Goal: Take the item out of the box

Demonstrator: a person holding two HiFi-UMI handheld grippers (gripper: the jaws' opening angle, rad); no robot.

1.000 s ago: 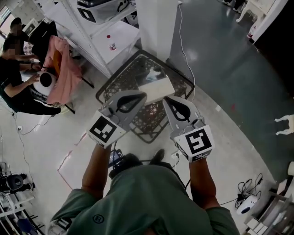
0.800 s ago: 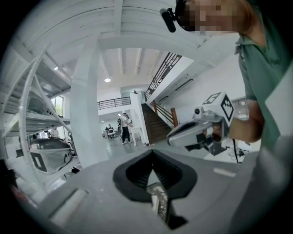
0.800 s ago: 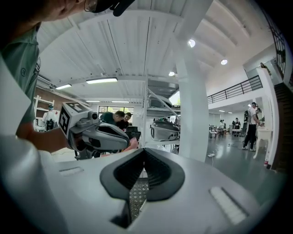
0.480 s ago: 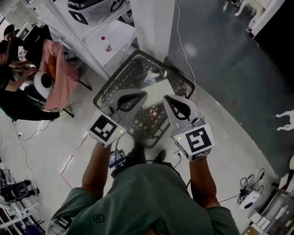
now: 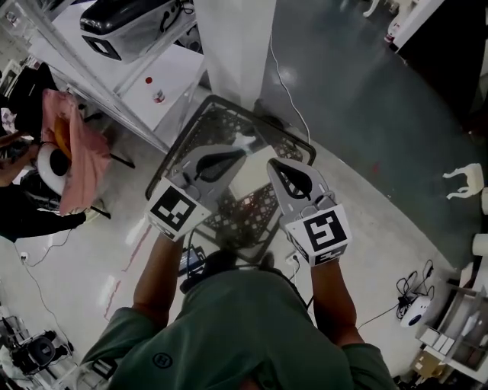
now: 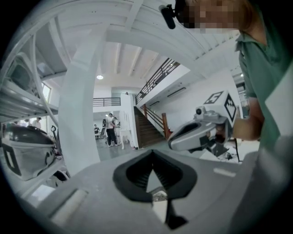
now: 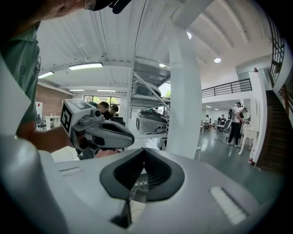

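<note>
A white box (image 5: 249,172) lies on a dark table with a patterned glass top (image 5: 200,135), below and ahead of me in the head view. Both grippers hover side by side over the table's near half, well above it, and hide much of the box. My left gripper (image 5: 238,155) is shut with nothing in it. My right gripper (image 5: 273,163) is likewise shut and empty. In the left gripper view my own jaws (image 6: 153,179) are closed, and the right gripper (image 6: 197,132) floats beside them. The right gripper view shows closed jaws (image 7: 143,176) and the left gripper (image 7: 98,130) alongside.
A white pillar (image 5: 236,46) rises just behind the table. A white shelf rack holds a black-and-white case (image 5: 130,19) and a small red-capped bottle (image 5: 158,93). A cable (image 5: 286,84) runs over the grey floor. A seated person with pink cloth (image 5: 65,145) is at left.
The table and box have drawn nearer and slid left in the head view as I step toward them. Both grippers stay shut, side by side, over the table.
</note>
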